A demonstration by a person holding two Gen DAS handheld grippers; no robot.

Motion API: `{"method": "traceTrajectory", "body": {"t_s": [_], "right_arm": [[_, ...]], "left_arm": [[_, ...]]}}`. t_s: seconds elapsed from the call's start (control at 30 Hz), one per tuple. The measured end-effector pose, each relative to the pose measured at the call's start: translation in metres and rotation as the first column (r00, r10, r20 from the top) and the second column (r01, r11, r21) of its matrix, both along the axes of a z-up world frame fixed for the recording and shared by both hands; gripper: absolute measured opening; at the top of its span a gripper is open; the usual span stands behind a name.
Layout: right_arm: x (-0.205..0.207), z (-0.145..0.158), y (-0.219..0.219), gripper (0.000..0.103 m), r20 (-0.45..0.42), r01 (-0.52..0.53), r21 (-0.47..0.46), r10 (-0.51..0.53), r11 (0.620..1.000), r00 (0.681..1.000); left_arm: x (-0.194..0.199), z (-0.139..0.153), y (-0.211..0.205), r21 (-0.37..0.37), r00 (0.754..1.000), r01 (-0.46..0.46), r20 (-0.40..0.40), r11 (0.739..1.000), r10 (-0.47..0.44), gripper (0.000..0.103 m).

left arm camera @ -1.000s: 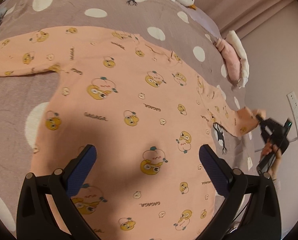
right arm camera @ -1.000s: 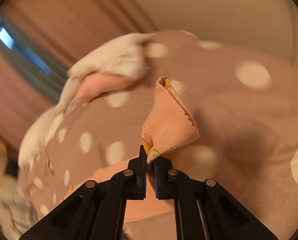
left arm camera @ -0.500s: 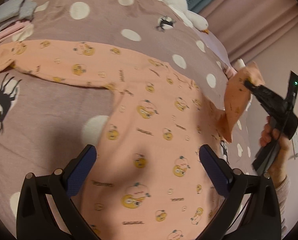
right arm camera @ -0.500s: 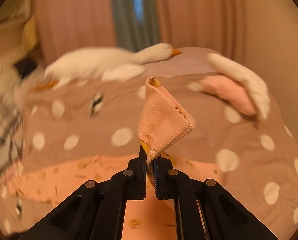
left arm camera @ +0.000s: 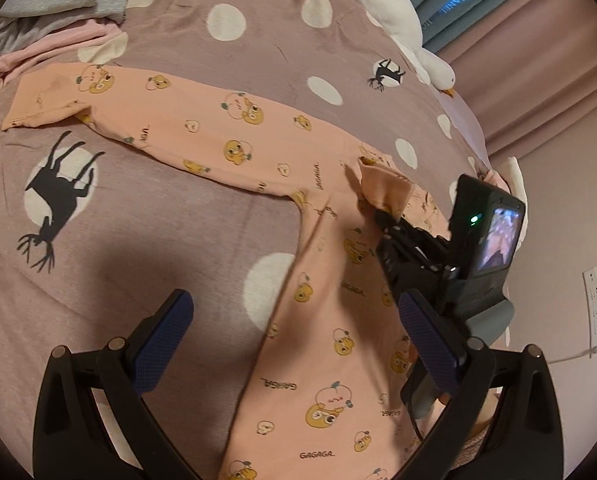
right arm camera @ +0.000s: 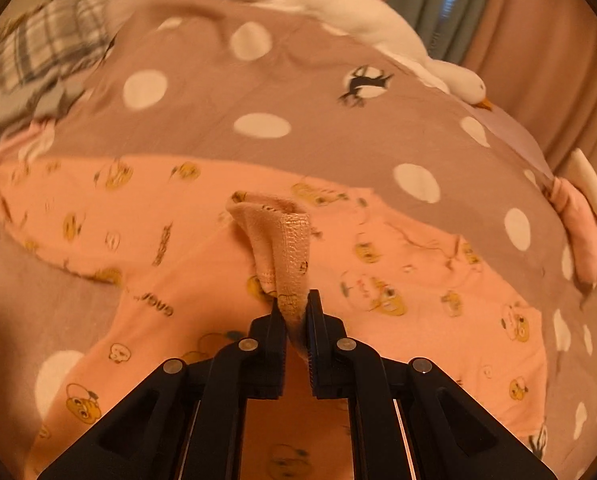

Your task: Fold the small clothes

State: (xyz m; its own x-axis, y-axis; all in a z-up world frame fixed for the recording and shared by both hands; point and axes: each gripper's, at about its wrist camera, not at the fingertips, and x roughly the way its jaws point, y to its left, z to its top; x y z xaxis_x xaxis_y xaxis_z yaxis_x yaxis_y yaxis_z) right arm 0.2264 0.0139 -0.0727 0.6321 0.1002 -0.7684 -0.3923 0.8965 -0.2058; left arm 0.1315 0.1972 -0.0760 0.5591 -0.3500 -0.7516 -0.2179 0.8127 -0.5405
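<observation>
Right claw [right arm camera: 296,312] clenched on sleeve cuff [right arm camera: 282,240], now carried from bed's edge over peach shirt [left arm camera: 338,320] chest; sleeve fold underway. Left claw [left arm camera: 294,328] released, hovering.

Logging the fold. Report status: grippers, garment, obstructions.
Left gripper open, hovering over bedspread. Right gripper shut on sleeve cuff, over the peach top. Nothing in the way.
</observation>
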Motion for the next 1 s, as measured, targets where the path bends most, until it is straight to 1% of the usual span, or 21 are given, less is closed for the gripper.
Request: {"method": "traceTrajectory", "body": {"t_s": [0.07,0.1,0.13,0.17,0.2,0.23,0.3,0.33,0.37,0.43,0.5,0.6,0.63,0.7,0.8,0.87,0.93,1.0], "right_arm": [[0.001,-0.003,0.003,0.008,0.003,-0.016,-0.020,0.016,1.000,1.000],[0.002,-0.005,0.005,0.008,-0.009,-0.024,-0.022,0.024,0.999,1.000],[0.004,-0.007,0.004,0.015,-0.041,-0.036,-0.006,0.036,0.999,0.999],[0.002,-0.009,0.002,0.029,-0.065,-0.044,0.016,0.045,0.999,0.997],[0.001,-0.008,0.001,0.035,-0.084,-0.052,0.043,0.055,0.998,0.995],[-0.002,-0.005,-0.004,0.040,-0.100,-0.061,0.086,0.070,0.994,0.993],[-0.006,0.010,-0.023,0.043,-0.126,-0.082,0.222,0.112,0.971,0.986],[-0.010,0.020,-0.037,0.048,-0.136,-0.087,0.296,0.133,0.951,0.982],[-0.014,0.024,-0.048,0.055,-0.140,-0.088,0.349,0.145,0.933,0.979],[-0.023,0.035,-0.082,0.064,-0.134,-0.067,0.465,0.145,0.883,0.980],[-0.027,0.037,-0.108,0.064,-0.132,-0.025,0.511,0.107,0.859,0.986],[-0.022,0.029,-0.146,0.064,-0.161,0.087,0.512,-0.004,0.855,0.987],[-0.018,0.022,-0.159,0.064,-0.188,0.143,0.509,-0.052,0.849,0.981],[-0.015,0.014,-0.179,0.064,-0.223,0.214,0.511,-0.112,0.832,0.968],[-0.019,0.009,-0.198,0.056,-0.227,0.261,0.541,-0.160,0.800,0.961],[-0.015,0.004,-0.208,0.043,-0.242,0.293,0.557,-0.186,0.777,0.952],[-0.012,0.000,-0.215,0.037,-0.254,0.311,0.569,-0.197,0.761,0.947],[-0.008,-0.004,-0.222,0.034,-0.264,0.326,0.583,-0.207,0.744,0.942]], "left_arm": [[0.000,-0.001,0.003,-0.002,1.000,-0.007,-0.001,1.000,0.007,0.103],[0.000,-0.001,0.005,-0.007,1.000,-0.010,0.000,1.000,0.010,0.103],[0.001,-0.001,0.006,-0.018,1.000,-0.013,0.002,1.000,0.013,0.103],[0.001,-0.001,0.007,-0.024,1.000,-0.014,0.004,1.000,0.014,0.103],[0.002,-0.001,0.007,-0.029,1.000,-0.017,0.007,0.999,0.017,0.103],[0.004,0.000,0.007,-0.029,1.000,-0.018,0.011,0.999,0.019,0.103],[0.008,0.003,0.004,-0.019,0.999,-0.018,0.026,1.000,0.018,0.103],[0.011,0.004,0.001,-0.018,0.999,-0.011,0.032,1.000,0.012,0.103],[0.015,0.004,-0.002,-0.024,0.999,-0.002,0.036,1.000,0.003,0.103],[0.025,0.005,-0.013,-0.049,0.999,0.031,0.046,0.998,-0.028,0.103],[0.037,0.006,-0.026,-0.085,0.995,0.077,0.063,0.993,-0.072,0.103],[0.057,0.008,-0.047,-0.125,0.987,0.140,0.092,0.982,-0.129,0.102],[0.065,0.009,-0.055,-0.134,0.984,0.157,0.103,0.978,-0.144,0.102],[0.080,0.010,-0.068,-0.141,0.979,0.179,0.121,0.974,-0.162,0.102],[0.101,0.012,-0.085,-0.139,0.972,0.204,0.147,0.969,-0.183,0.099],[0.113,0.008,-0.091,-0.160,0.969,0.219,0.148,0.962,-0.196,0.096],[0.124,0.002,-0.095,-0.179,0.967,0.235,0.145,0.955,-0.211,0.091],[0.136,-0.011,-0.099,-0.164,0.969,0.238,0.114,0.957,-0.222,0.079]]}}
